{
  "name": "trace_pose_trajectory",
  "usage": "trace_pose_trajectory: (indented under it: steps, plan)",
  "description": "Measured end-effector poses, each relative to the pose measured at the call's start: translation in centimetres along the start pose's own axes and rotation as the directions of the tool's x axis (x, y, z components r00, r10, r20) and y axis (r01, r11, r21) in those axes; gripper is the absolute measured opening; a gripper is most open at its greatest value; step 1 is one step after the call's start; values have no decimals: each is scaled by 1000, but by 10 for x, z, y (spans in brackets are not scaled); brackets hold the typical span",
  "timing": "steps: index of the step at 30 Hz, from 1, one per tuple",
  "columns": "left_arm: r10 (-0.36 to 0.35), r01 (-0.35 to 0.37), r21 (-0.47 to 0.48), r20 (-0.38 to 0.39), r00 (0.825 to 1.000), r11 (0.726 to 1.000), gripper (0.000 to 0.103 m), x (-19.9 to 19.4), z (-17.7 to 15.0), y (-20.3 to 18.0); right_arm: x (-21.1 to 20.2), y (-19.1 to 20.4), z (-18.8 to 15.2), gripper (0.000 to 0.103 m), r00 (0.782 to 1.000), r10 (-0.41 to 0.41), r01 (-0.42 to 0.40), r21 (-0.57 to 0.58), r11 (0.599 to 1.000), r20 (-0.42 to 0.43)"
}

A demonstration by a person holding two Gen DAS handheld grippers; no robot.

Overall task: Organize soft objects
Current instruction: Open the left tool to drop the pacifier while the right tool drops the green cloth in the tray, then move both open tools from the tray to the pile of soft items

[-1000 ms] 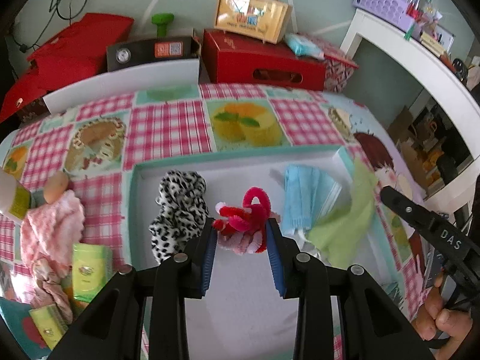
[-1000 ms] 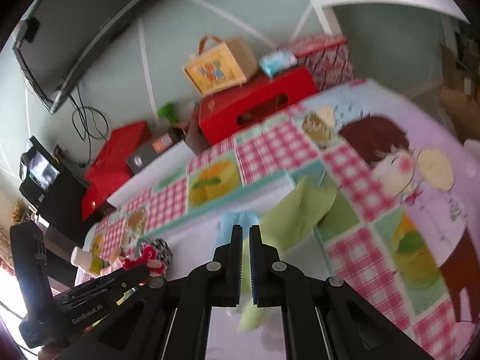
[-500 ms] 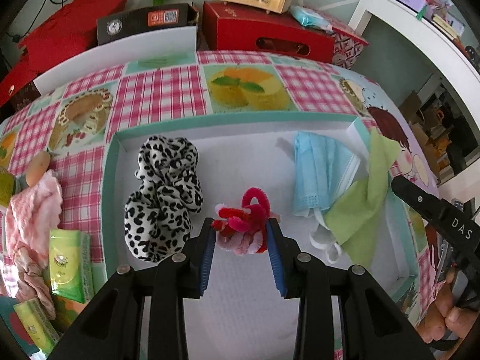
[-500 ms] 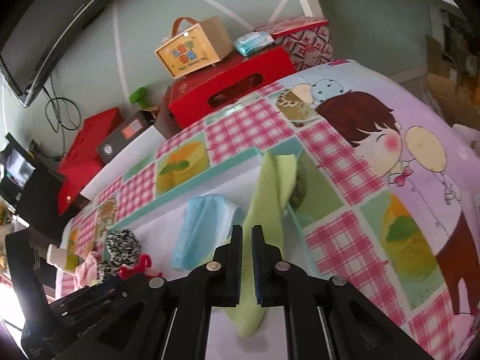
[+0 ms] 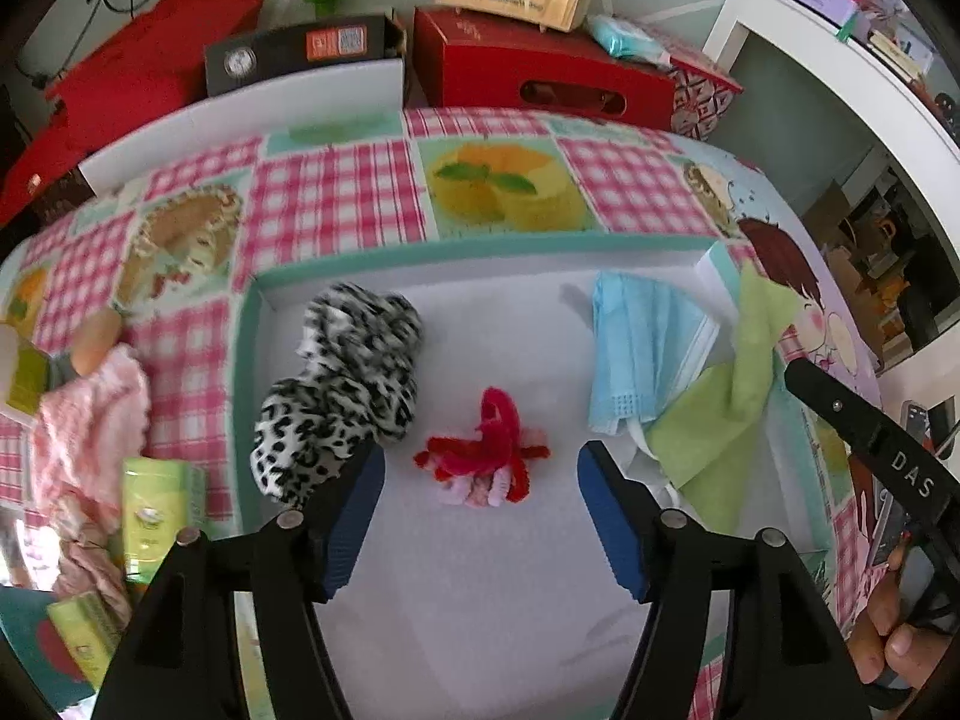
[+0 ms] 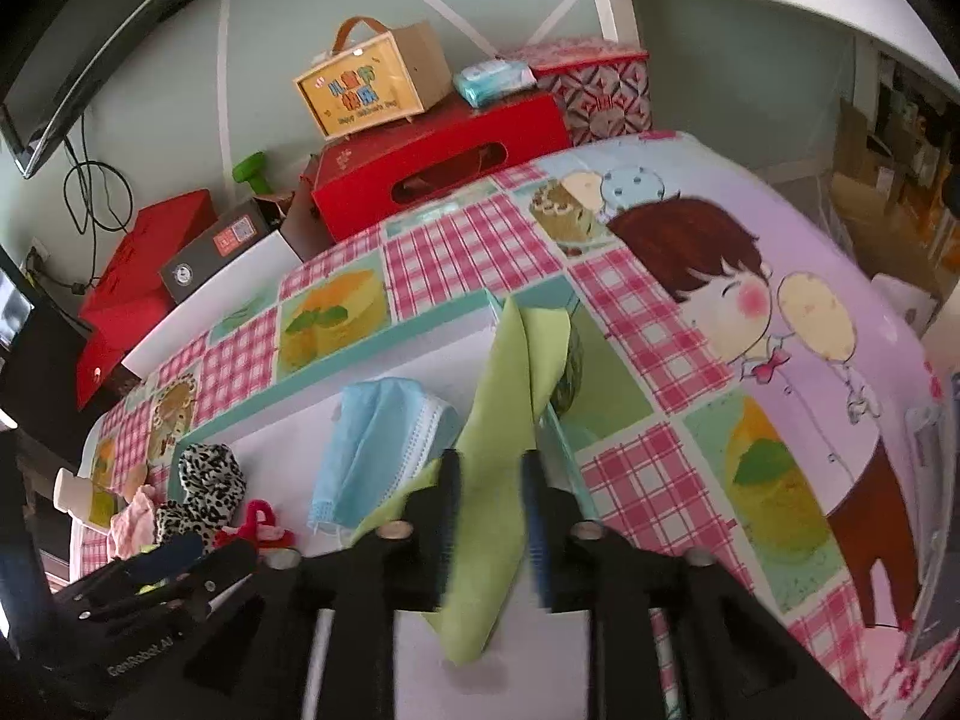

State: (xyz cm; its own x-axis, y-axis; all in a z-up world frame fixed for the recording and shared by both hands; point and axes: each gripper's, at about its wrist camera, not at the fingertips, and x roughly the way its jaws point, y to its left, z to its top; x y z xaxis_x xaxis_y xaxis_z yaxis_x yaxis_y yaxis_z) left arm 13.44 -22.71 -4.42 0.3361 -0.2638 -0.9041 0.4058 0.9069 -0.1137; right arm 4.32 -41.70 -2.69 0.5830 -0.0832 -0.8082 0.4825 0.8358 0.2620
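left gripper (image 5: 480,492) has just been opening; jaws stand wide apart w/ the red and pink pipe-cleaner bundle (image 5: 486,450) lying loose between them on the white tray (image 5: 480,630), pads not touching it. leopard scrunchie (image 5: 342,396) sits just left of it, blue face mask (image 5: 642,354) to the right. right gripper (image 6: 489,516) has also just been opening; green cloth (image 6: 498,480) hangs between its parted jaws, draped over the tray's right wall, partly on the mask. pink cloth (image 5: 90,420) lies outside the tray on the checked tablecloth (image 5: 336,198).

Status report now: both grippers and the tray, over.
Left gripper just opened, red toy released in tray. Right gripper opening, green cloth between. Nothing blocking.
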Motion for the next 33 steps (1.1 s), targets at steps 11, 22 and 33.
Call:
trace_pose_trajectory:
  steps: [11, 22, 33]
  plan:
    - [84, -75, -89, 95, 992, 993, 91, -30, 9, 33, -25, 27, 5, 71, 996, -46, 52, -89, 995, 71]
    - [141, -123, -234, 63, 988, 964, 101, -16, 6, 73, -14, 32, 0, 103, 996, -76, 82, -116, 990, 53]
    - [156, -135, -280, 55, 986, 950, 101, -15, 4, 87, -11, 29, 0, 103, 995, -85, 88, -90, 992, 42]
